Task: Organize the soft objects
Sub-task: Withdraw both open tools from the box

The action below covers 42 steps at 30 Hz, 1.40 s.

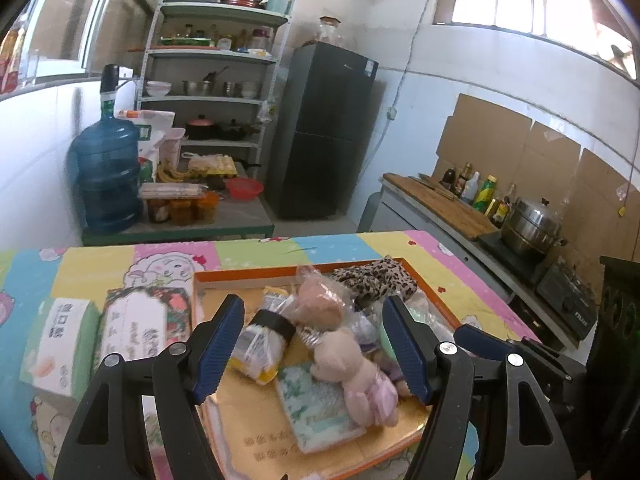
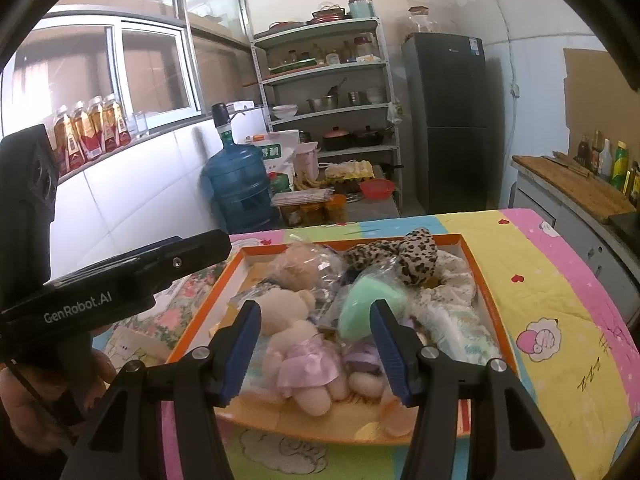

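Both wrist views look down, close, over the same orange tray (image 1: 436, 292).

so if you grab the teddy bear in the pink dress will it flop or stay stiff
The teddy bear looks plush, so it likely squashes and its limbs dangle. Probably light. The satiny pink dress may slip between the pads.

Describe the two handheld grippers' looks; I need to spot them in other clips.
Both the left gripper and the right gripper have black angular frames, silver pivot screws and ribbed blue pads. The left one's black body reads "GenRobot.AI" in white.
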Each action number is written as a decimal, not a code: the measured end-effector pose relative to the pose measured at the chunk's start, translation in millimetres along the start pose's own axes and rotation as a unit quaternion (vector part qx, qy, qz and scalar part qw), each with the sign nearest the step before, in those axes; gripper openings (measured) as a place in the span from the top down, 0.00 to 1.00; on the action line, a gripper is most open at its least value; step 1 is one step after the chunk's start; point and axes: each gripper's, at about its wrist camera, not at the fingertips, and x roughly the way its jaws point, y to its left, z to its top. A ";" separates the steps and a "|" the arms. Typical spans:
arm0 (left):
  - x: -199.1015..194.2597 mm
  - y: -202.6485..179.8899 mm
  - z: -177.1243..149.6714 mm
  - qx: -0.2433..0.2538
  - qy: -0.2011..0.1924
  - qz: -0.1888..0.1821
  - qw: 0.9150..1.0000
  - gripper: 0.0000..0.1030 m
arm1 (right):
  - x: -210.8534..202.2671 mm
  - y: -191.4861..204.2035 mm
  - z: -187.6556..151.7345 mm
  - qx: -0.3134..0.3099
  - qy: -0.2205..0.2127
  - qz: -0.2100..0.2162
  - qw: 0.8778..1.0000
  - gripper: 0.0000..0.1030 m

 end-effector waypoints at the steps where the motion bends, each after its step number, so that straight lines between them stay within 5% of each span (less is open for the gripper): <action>1: -3.2 2.0 -1.4 -0.001 -0.001 0.000 1.000 0.29 | -1.8 3.1 -1.4 -0.001 0.000 0.000 1.000 0.45; 42: -183.4 72.5 -82.9 0.008 -0.063 0.072 0.995 0.29 | -75.7 132.8 -53.4 -0.031 -0.035 0.009 0.999 0.45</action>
